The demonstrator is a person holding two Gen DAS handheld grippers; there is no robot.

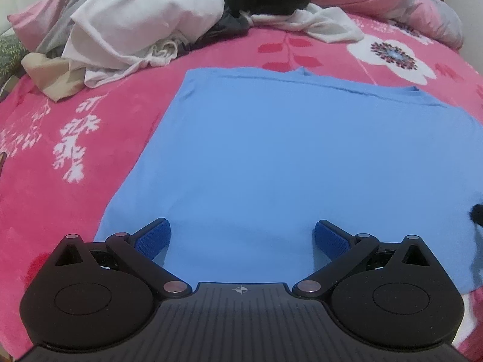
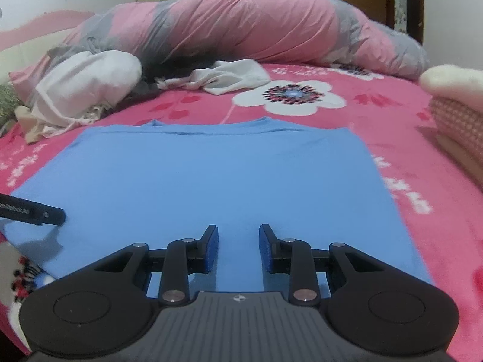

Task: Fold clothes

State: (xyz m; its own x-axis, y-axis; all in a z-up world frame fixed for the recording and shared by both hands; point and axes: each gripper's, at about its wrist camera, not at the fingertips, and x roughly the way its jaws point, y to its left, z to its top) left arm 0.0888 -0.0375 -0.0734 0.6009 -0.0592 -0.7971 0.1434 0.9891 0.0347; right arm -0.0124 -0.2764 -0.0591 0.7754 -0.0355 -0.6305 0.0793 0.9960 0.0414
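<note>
A light blue garment (image 1: 271, 150) lies flat on the pink flowered bedspread (image 1: 45, 157), folded into a broad rectangle with its collar edge at the far side. My left gripper (image 1: 243, 235) hovers over its near left part, jaws wide open and empty. In the right wrist view the same blue garment (image 2: 211, 175) fills the middle. My right gripper (image 2: 238, 241) is above its near edge, open with a narrower gap, nothing between the blue pads. The left gripper's black tip (image 2: 45, 212) shows at the left edge over the cloth.
A heap of white, grey and beige clothes (image 1: 129, 27) sits at the far left of the bed. A white garment (image 2: 229, 78) lies behind the blue one. A pink-grey rolled duvet (image 2: 256, 27) lines the far side. A cream and pink folded pile (image 2: 455, 111) is at the right.
</note>
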